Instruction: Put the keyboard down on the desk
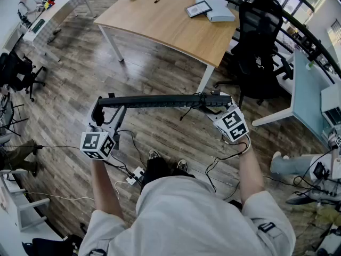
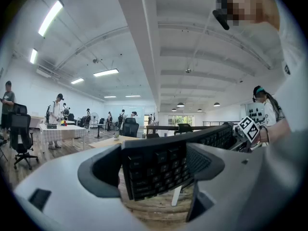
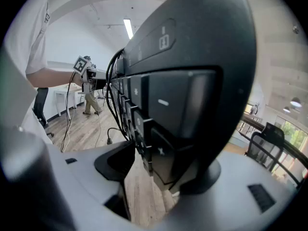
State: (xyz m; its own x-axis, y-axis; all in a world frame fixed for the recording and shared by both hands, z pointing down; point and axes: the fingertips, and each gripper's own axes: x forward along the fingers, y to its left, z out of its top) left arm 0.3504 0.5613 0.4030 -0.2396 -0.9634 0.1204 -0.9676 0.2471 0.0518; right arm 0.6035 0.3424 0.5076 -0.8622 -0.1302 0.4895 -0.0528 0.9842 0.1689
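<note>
Keyboard (image 1: 160,101) held aloft, roughly level, over wooden floor (image 1: 69,84), short of near edge of desk (image 1: 160,25), not touching it. Left gripper (image 1: 101,115) clamped on keyboard's left end, jaws set wide. Right gripper (image 1: 217,106) clamped on right end. Cable (image 1: 187,111) hangs off keyboard near right end. Tablet (image 1: 198,8) at desk's far right corner.

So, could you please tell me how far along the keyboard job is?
Done: the keyboard is up in the air, its ends clamped in the left claw and right claw. In hand: it hangs roughly level over the wooden floor, short of the desk. Left: carry it to the desk, lower it onto a bare patch, and open both claws.
</note>
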